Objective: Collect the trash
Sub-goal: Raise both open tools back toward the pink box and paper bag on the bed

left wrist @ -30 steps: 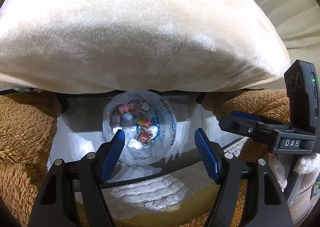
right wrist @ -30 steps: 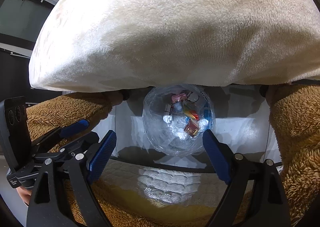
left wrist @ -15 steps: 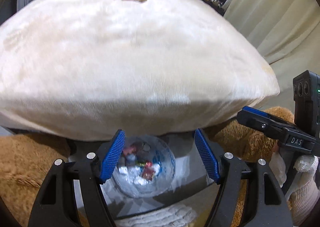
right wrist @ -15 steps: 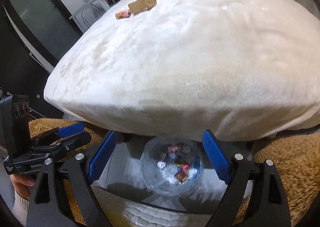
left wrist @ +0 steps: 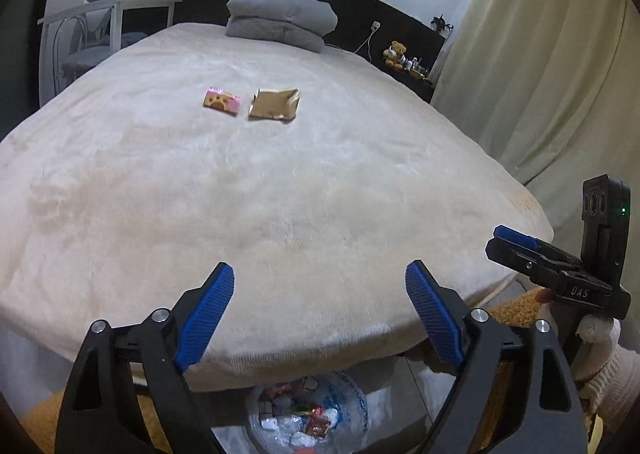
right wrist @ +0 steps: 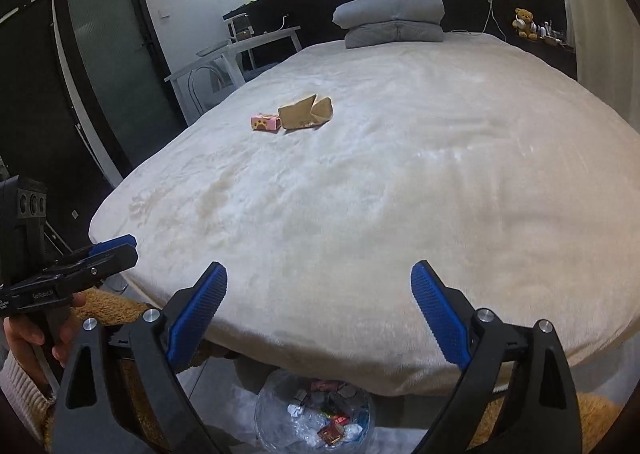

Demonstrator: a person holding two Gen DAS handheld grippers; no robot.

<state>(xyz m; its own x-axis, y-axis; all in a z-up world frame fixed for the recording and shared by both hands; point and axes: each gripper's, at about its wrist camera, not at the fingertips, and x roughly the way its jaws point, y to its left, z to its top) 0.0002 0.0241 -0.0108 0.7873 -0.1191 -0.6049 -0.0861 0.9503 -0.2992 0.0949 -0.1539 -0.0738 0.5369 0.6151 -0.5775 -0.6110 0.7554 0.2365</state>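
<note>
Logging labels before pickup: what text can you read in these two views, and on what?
"DAS": white letters on the right gripper body.
Left gripper body: white lettering, too small to read.
Trash bag: blue print, too warped to read.
Pink wrapper: paw picture, no legible words.
Brown wrapper: none readable.

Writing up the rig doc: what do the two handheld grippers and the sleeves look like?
Both the left gripper and right gripper have black angular finger frames, ribbed blue pads and silver screws. Each carries a black three-lens module. Cream knit sleeve cuffs show.

A home bedroom: wide bed (left wrist: 280, 193), folded duvet (left wrist: 280, 19), curtains (left wrist: 540, 73).
</note>
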